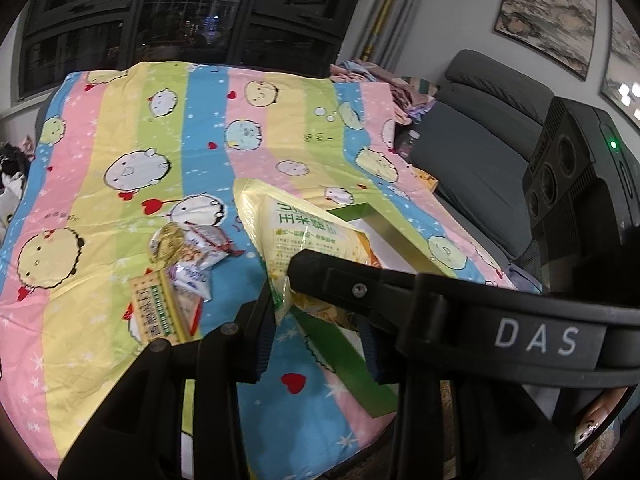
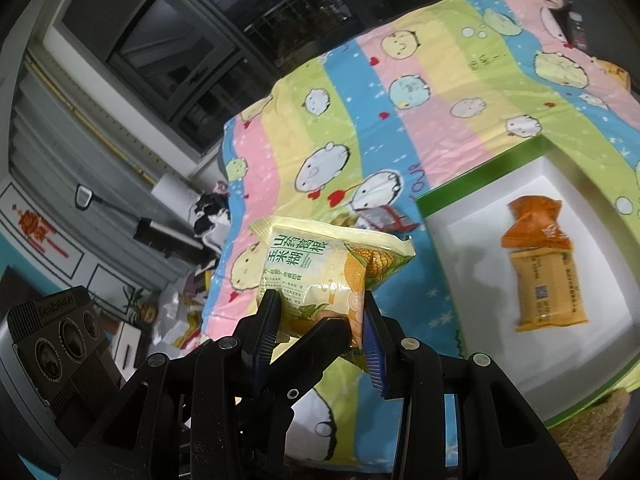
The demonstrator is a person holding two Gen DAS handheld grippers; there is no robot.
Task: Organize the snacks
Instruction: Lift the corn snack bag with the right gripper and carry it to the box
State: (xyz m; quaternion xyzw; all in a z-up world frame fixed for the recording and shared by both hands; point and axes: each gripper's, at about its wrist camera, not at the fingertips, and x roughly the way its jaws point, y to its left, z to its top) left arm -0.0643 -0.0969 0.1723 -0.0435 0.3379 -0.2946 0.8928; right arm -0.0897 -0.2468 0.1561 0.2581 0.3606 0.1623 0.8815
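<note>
Two grippers pinch one corn snack bag [image 2: 320, 268]: your right gripper [image 2: 318, 320] and left gripper [image 1: 320, 312] share it, lifted beside the white box [image 2: 480, 200] where orange packets [image 2: 540, 264] lie.

- Sheet [image 1: 168, 128]: pastel stripes of pink, yellow, green and blue, with round cartoon faces, red hearts and white stars.
- Pouch [image 2: 320, 268]: pale yellow, green lettering, yellow corn cob.
- Box [image 2: 472, 190], right of frame: green rim, white inside.
- Packets [image 2: 542, 268]: orange and amber.
- Pads [image 2: 374, 344]: blue.
</note>
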